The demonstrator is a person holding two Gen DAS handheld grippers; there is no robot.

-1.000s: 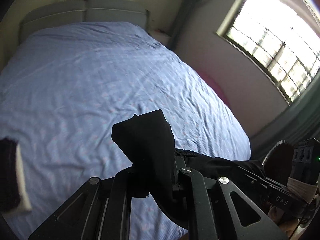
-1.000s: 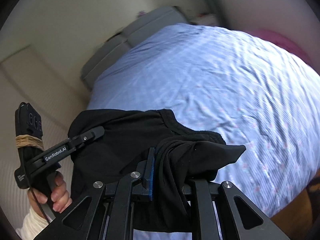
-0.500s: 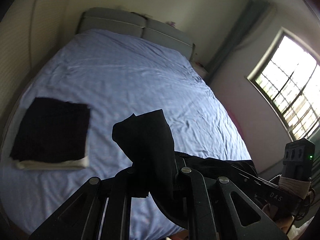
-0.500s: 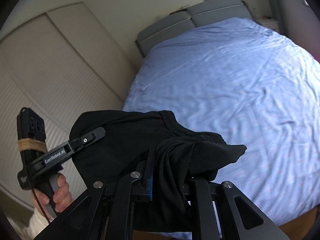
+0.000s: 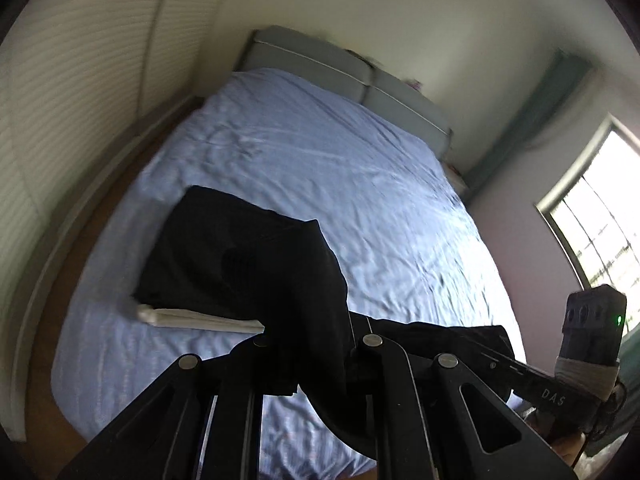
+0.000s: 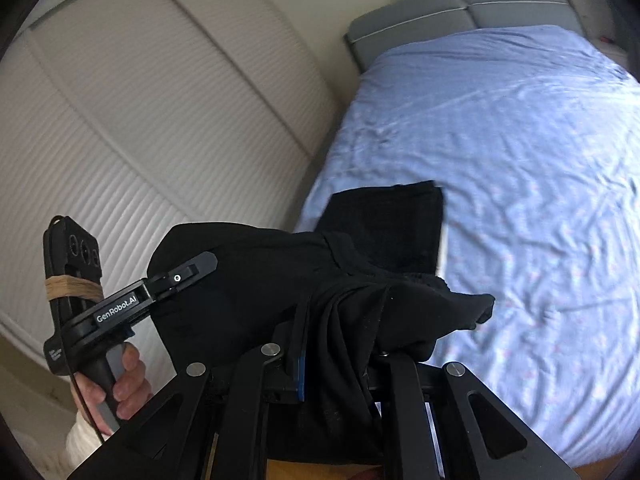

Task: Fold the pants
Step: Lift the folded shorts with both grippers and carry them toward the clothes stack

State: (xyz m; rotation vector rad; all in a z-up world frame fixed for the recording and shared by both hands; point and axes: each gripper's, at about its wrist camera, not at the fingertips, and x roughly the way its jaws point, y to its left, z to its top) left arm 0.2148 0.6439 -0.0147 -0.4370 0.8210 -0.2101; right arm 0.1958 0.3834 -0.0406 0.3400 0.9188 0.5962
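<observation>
Taking the bed (image 5: 360, 184) with its pale blue sheet as the landmark, a folded stack (image 5: 208, 256) of dark cloth over a white layer lies near the bed's left edge, towards its foot. Above the foot of the bed, the left gripper (image 5: 316, 320) is clenched on one bunched part of the black pants (image 6: 248, 296). The right gripper (image 6: 340, 320) is clamped on another part, so the pants hang off the sheet between the two.

"GenRobot.AI" is printed in white on the left gripper (image 6: 192, 268); "DAS" can be read, somewhat dimly, on the right gripper (image 5: 496, 364) arm.
</observation>
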